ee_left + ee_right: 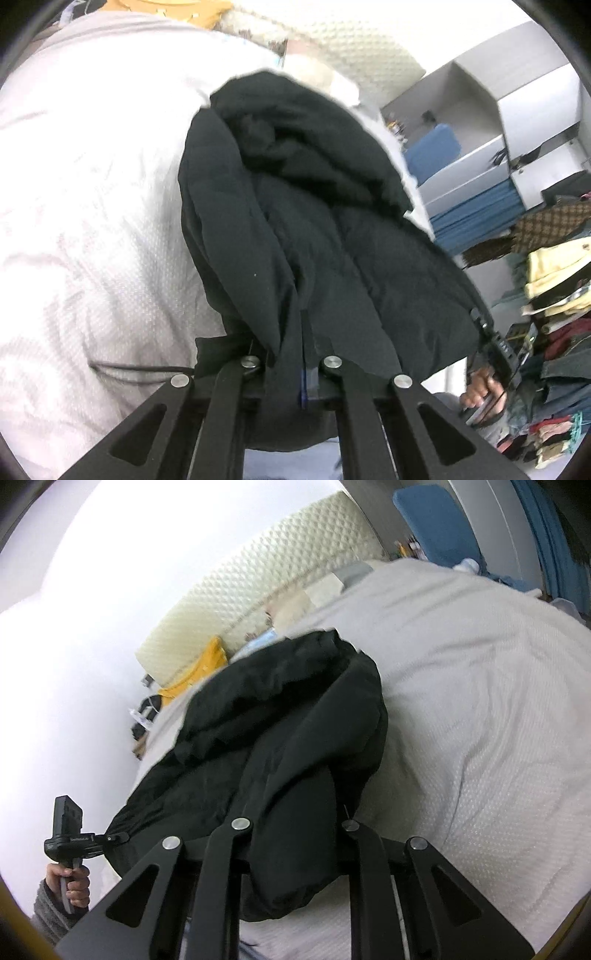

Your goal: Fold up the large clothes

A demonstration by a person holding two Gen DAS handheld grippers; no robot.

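Fingers of both our left gripper [303,354] and right gripper [295,834] are clamped on the black jacket [295,206], which drapes toward twelve o'clock over the bed [92,221], so we should keep both edges level.

Around the bed
We see a white bedspread [92,221], a yellow pillow [201,666], grey shelves [517,110] and a heap of mixed clothes [554,314].

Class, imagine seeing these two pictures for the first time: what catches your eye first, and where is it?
A bulky black jacket fills the middle of both views, bunched over a pale bedspread. Both the left gripper and the right gripper are shut on its fabric. A yellow cloth lies by the cream headboard.
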